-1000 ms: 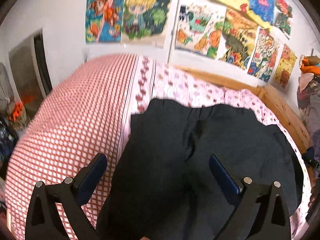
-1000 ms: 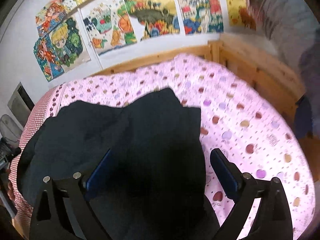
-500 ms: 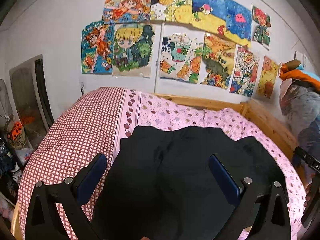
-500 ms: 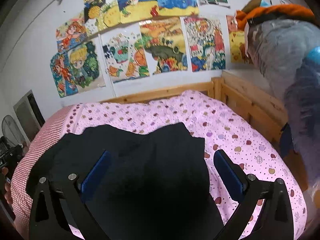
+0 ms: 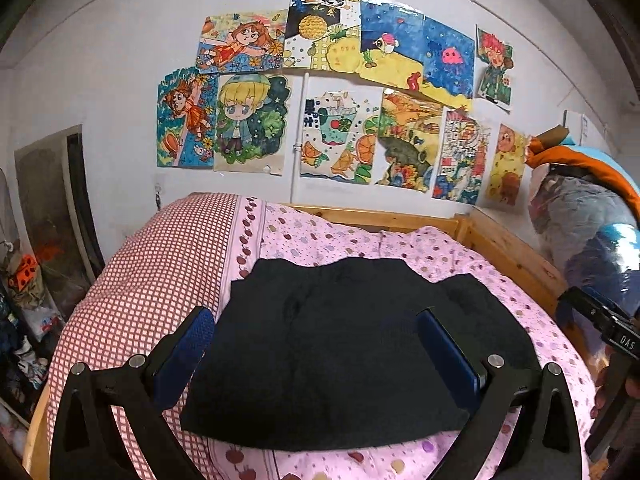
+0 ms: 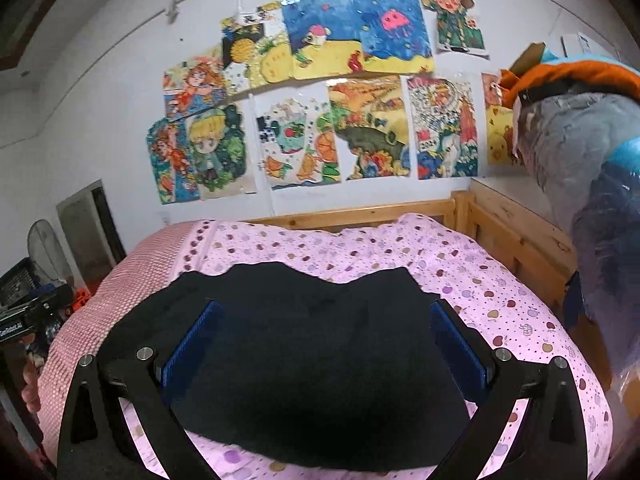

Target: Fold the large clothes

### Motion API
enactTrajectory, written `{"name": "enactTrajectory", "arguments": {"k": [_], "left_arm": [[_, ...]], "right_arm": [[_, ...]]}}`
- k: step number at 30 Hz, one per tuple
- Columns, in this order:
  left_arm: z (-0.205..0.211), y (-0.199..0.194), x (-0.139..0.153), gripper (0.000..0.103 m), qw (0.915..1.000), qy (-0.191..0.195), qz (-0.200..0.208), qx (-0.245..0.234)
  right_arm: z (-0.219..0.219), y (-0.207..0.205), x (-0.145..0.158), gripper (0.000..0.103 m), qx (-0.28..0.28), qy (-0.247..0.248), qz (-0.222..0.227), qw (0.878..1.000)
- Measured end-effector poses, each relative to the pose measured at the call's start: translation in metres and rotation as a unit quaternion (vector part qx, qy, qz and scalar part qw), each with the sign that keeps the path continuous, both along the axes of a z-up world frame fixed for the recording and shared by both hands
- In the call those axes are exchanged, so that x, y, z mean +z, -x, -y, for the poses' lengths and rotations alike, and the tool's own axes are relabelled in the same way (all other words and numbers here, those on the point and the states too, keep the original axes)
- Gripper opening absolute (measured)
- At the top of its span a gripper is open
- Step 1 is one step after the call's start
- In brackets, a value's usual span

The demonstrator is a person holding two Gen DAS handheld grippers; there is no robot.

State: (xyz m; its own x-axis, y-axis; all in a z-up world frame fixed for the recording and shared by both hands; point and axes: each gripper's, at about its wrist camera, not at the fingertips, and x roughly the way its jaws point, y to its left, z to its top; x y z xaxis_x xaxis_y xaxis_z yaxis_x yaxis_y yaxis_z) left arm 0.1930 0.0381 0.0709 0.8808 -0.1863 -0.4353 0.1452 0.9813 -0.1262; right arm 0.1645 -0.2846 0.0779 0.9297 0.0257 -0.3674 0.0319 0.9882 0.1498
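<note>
White letters "DAS" on the black body of the right gripper (image 5: 612, 340), seen at the left wrist view's right edge. Chinese characters on the wall drawings (image 5: 320, 0): too small to read.

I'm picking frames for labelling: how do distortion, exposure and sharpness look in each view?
Left wrist view: strong fisheye bending, dark corners, wall drawings sharp, black garment shows faint folds. Right wrist view: same bending, garment nearly featureless black, plastic-wrapped bundle glares slightly.
</note>
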Motion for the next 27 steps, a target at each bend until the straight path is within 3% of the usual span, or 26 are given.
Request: {"name": "enactTrajectory", "arguments": {"k": [4,14,27], "left_arm": [[-0.005,0.017,0.003,0.103,1.0000,0.007,0.005,-0.001],[-0.006,0.066,0.000,0.103,0.9993,-0.025,0.027,-0.004],[-0.021,0.114,0.000,0.103,0.9993,-0.016,0.032,0.011]], "right_arm": [[-0.015,0.019,0.004,0.101,0.006,0.016,0.007,1.000],[-0.043,0.068,0.004,0.101,0.022,0.014,0.020,0.999],[-0.067,0.109,-0.001,0.101,0.043,0.019,0.022,0.999]]}}
